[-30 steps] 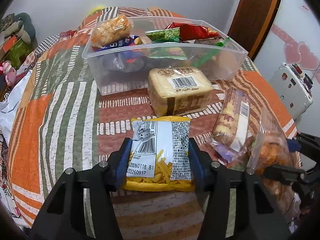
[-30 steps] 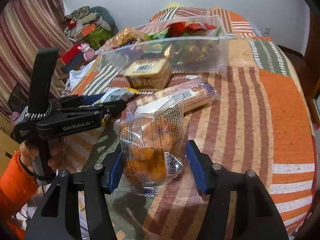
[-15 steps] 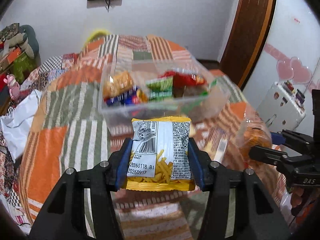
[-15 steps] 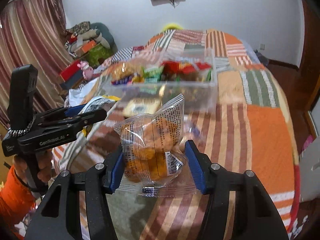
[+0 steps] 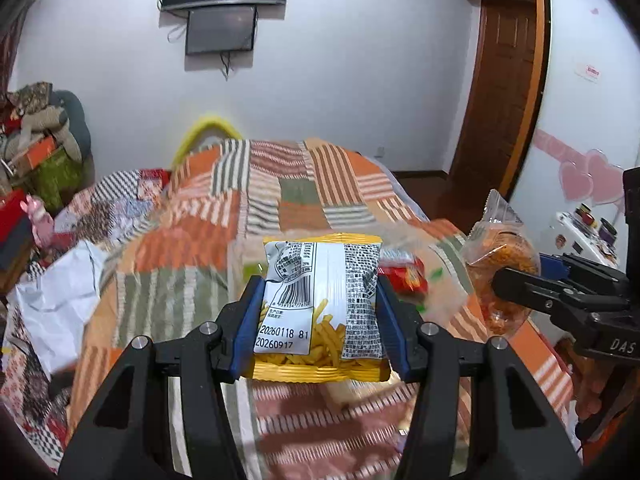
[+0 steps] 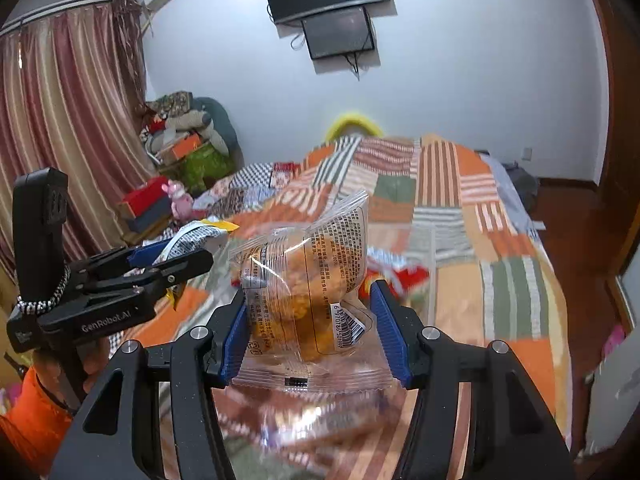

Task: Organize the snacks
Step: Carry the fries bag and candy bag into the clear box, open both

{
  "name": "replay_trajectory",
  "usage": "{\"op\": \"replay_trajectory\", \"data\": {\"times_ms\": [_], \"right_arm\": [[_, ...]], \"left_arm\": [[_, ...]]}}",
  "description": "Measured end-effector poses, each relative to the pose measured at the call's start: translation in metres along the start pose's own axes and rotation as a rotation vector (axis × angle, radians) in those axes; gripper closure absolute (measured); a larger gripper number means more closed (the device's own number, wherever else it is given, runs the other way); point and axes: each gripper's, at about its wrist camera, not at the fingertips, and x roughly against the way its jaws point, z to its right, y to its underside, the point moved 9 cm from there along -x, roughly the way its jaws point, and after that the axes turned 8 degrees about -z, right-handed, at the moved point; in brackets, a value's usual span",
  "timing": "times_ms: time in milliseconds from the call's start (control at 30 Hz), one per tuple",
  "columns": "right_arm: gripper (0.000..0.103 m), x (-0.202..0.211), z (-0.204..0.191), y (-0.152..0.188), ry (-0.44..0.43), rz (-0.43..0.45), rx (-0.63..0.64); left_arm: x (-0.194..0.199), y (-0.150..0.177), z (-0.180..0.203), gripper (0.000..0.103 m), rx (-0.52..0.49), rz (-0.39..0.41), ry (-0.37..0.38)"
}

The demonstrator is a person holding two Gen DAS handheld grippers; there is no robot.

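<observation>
Left wrist view, far left: we note a pile of clothes and boxes (image 5: 40, 148) against the wall, a white crumpled sheet (image 5: 60, 300) at the bed's edge; patchwork bedspread (image 5: 304, 196) fills the middle ground; wall-mounted screen (image 5: 224, 8) above. Centre: left gripper (image 5: 318, 316) clenched on a fries packet (image 5: 320, 300), blue pads pressing both side edges, packet upright, barcode side toward us, lifted off the bedspread. Behind it a clear plastic bin (image 5: 436, 256), blurred; a red wrapper (image 5: 404, 272) shows inside. Right: the right gripper (image 5: 516, 280) seen side-on, holding a clear bag of orange snacks (image 5: 500, 256); wooden door (image 5: 500, 80) beyond.

Right wrist view, left edge: striped curtain (image 6: 64, 128); an orange sleeve (image 6: 36, 412) and a hand gripping the left gripper's handle, its tip (image 6: 168, 260) still carrying the fries packet (image 6: 196, 236). Centre: right gripper (image 6: 310, 320) grasping the clear bag (image 6: 308, 280), pads against its sides, bag raised above the bedspread (image 6: 480, 200); bin (image 6: 424, 264) blurred behind it, contents hard to make out.
</observation>
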Motion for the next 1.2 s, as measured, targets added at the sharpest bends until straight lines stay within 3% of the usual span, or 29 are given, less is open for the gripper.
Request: {"op": "replay_trajectory", "data": {"times_ms": [267, 800, 1200], "right_arm": [[0.049, -0.035, 0.002, -0.025, -0.059, -0.01, -0.033], [0.049, -0.115, 0.026, -0.041, 0.031, -0.129, -0.056], [0.047, -0.115, 0.023, -0.039, 0.059, -0.146, -0.015]], "left_arm": [[-0.033, -0.026, -0.018, 0.049, 0.025, -0.011, -0.042], [-0.124, -0.028, -0.039, 0.049, 0.075, -0.145, -0.031], [-0.125, -0.024, -0.041, 0.047, 0.104, -0.161, 0.0]]}}
